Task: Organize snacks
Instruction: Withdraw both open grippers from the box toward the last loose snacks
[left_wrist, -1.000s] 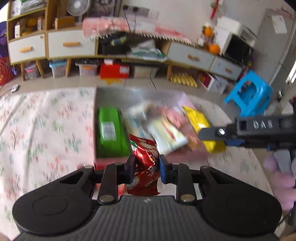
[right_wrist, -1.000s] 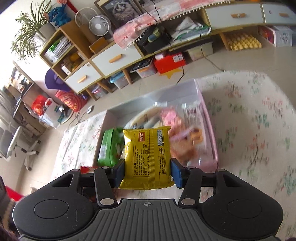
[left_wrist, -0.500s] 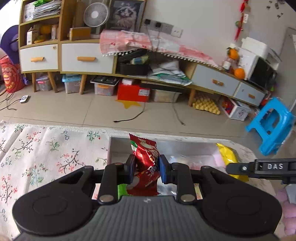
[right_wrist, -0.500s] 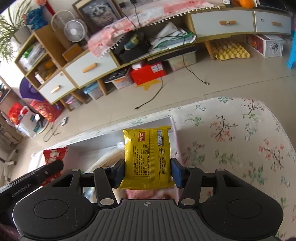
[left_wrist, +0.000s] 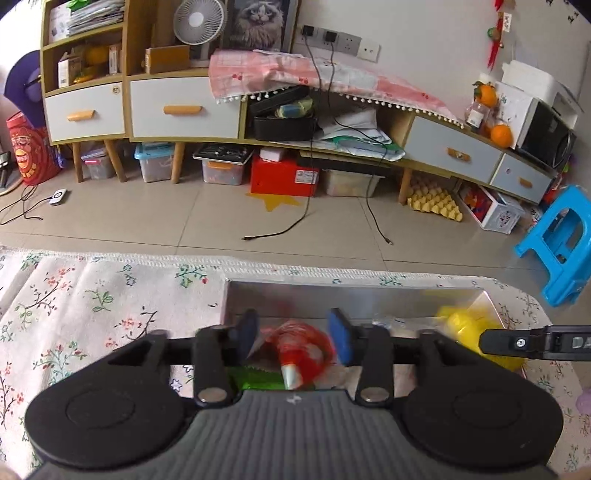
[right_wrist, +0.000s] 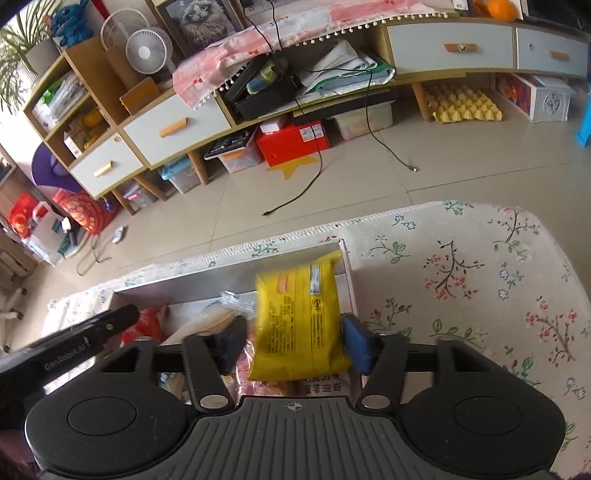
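A silver-walled box sits on the floral cloth with several snacks in it. My left gripper is open over its left part; a blurred red snack packet drops between the fingers, above a green packet. My right gripper is open over the box's right end; a yellow snack packet is loose between the pads, tilted and blurred. The yellow packet also shows in the left wrist view, beside the right gripper's finger.
The floral cloth covers the surface around the box. Beyond its far edge is tiled floor with cables, a long cabinet with storage boxes under it, and a blue stool at the right.
Both grippers have opened and let go of their packets: the red one falls from the left, the yellow one from the right. Both views have tilted up from the box.
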